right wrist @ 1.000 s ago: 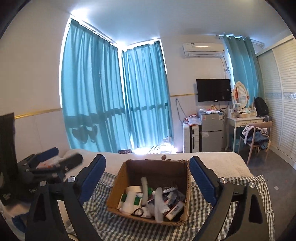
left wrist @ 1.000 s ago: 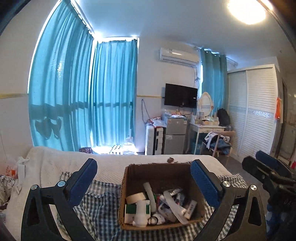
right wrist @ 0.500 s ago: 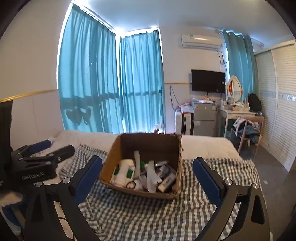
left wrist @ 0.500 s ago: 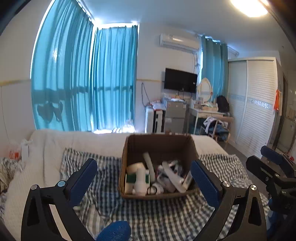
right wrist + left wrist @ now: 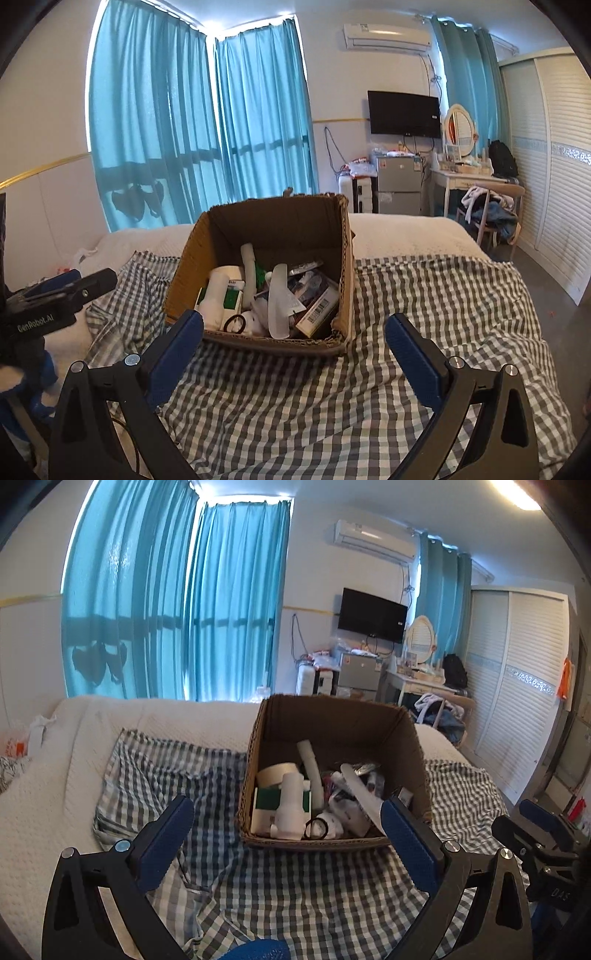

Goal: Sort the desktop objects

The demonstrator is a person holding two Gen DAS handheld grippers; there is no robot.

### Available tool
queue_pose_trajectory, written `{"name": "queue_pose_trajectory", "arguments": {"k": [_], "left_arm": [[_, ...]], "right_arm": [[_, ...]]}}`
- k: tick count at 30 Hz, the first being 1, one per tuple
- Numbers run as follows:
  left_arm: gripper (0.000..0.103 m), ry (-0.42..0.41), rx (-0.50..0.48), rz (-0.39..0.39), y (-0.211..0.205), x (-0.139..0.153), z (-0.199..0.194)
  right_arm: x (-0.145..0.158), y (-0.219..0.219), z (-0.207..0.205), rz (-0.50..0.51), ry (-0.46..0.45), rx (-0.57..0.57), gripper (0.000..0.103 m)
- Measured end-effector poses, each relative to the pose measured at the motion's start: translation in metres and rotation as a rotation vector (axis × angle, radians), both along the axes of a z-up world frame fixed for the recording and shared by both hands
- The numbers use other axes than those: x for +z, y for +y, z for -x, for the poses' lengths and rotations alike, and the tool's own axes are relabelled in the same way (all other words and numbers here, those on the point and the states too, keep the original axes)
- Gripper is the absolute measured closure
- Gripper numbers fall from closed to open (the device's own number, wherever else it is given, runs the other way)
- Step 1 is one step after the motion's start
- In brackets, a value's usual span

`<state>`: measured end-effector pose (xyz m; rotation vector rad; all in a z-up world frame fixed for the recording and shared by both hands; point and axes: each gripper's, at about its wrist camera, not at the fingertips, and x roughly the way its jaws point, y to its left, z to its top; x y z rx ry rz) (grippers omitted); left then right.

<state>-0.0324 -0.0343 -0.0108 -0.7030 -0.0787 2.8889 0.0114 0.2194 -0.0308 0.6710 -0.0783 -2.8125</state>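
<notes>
An open brown cardboard box (image 5: pixel 334 716) is sitting on a grey-and-white checked cloth (image 5: pixel 424 295) spread over a white bed. Mixed desktop items are lying inside it: a white plastic bottle (image 5: pixel 290 805), a roll of beige tape (image 5: pixel 275 773), a black ring (image 5: pixel 234 325) and a barcoded carton (image 5: pixel 317 310).

The left gripper (image 5: pixel 288 843) and right gripper (image 5: pixel 293 354) are both hovering short of the box, jaws standing wide apart and holding nothing.

Judgement: the items are lying gathered in the box, which fits either sorting complete or unpacking pending; the cloth around it is showing no loose items.
</notes>
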Motion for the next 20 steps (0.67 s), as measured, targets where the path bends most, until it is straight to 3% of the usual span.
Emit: {"name": "queue_pose_trajectory", "arguments": {"k": [5,20], "left_arm": [[0.0,0.014,0.007,0.064,0.007,-0.01,0.004],[0.0,-0.019,-0.029,0.058,0.017,-0.016,0.001]], "right_arm": [[-0.003,-0.003,0.003,0.0,-0.015,0.008,0.004],[-0.004,-0.008,0.001,-0.017,-0.021,0.007,0.004]]}}
